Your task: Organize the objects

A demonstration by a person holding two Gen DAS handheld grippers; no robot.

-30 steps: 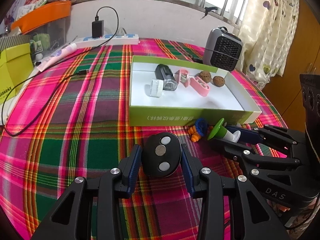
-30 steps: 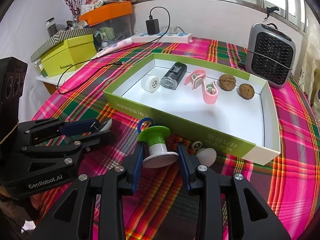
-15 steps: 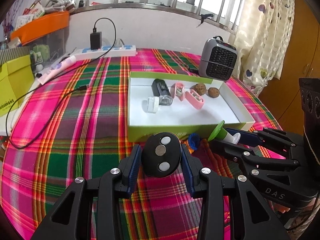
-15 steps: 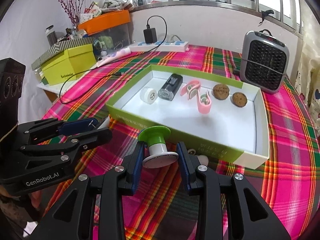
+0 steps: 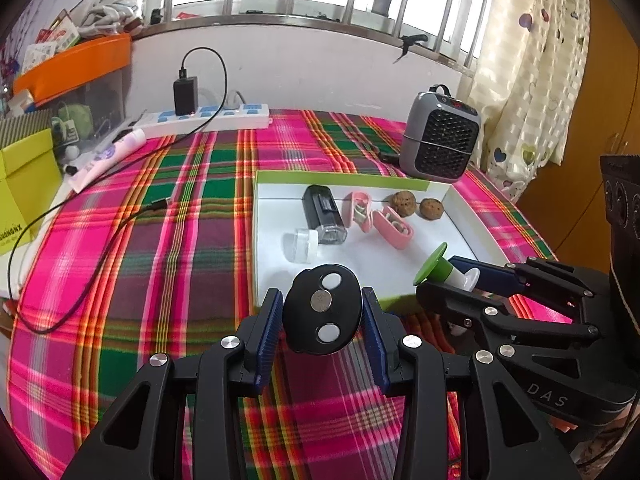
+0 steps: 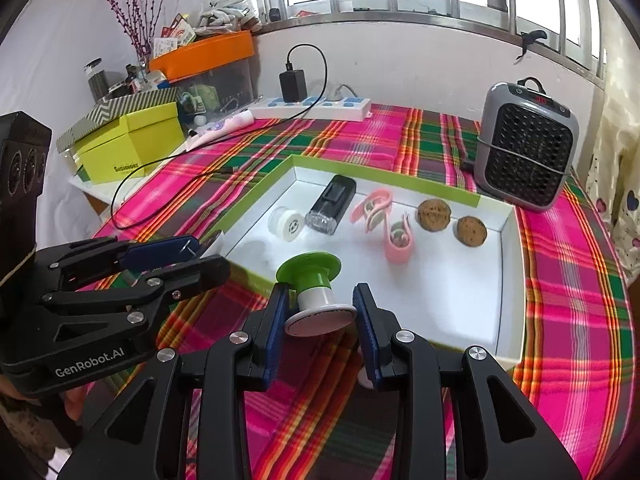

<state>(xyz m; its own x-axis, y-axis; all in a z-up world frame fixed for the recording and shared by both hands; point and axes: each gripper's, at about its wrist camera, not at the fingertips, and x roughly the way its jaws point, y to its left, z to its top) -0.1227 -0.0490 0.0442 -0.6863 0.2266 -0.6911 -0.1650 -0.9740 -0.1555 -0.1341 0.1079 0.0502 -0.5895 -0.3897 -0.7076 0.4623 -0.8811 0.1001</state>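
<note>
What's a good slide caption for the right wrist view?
Right gripper holding a green-topped stamp at the near edge of the white tray, left gripper alongside.

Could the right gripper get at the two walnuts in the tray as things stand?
Probably not yet. The right gripper is shut on the green-topped stopper, so its jaws are occupied. The path itself looks free: the tray is open-topped and the walnuts lie uncovered at its far side.

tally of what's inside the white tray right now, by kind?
Inside the tray:
Walnuts: 2
Pink clips: 2
Black light: 1
White spool: 1
Total: 6
</note>
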